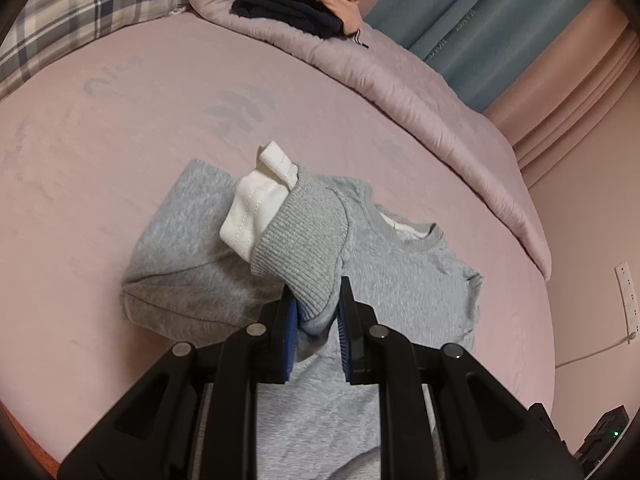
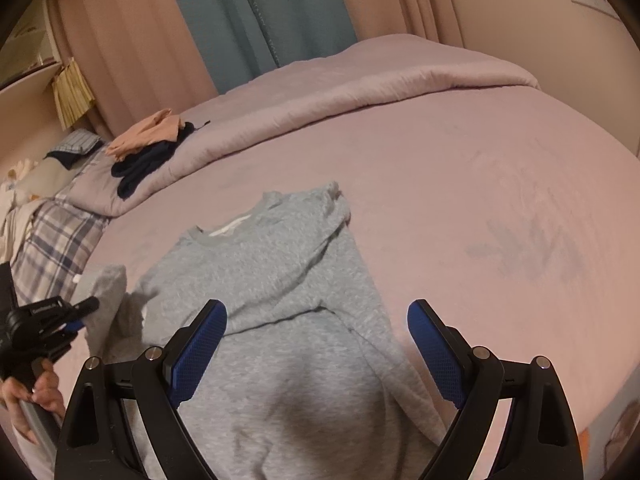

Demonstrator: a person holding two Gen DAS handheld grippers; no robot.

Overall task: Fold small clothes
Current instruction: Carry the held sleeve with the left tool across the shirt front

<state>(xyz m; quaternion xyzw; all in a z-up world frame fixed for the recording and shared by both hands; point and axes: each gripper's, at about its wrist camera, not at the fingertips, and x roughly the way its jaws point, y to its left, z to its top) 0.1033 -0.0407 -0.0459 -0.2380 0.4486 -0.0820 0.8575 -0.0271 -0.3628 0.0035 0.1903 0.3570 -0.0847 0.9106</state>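
Grey sweatshirt on pink bedsheet, one sleeve cuff gripped.

The fleecy grey sweatshirt (image 2: pixel 280 280) is laid flat on the smooth pink bedsheet (image 2: pixel 480 184). Its ribbed sleeve cuff (image 1: pixel 304 248), with a white stitched lining (image 1: pixel 256 208) showing at the end, is clamped between the textured blue pads of the left gripper (image 1: pixel 318 312) and lifted over the garment's body. The right gripper (image 2: pixel 316 320) is held with jaws spread wide above the lower body of the sweatshirt, nothing gripped. A puffy quilted blanket (image 1: pixel 420 92) is bunched along the far edge.
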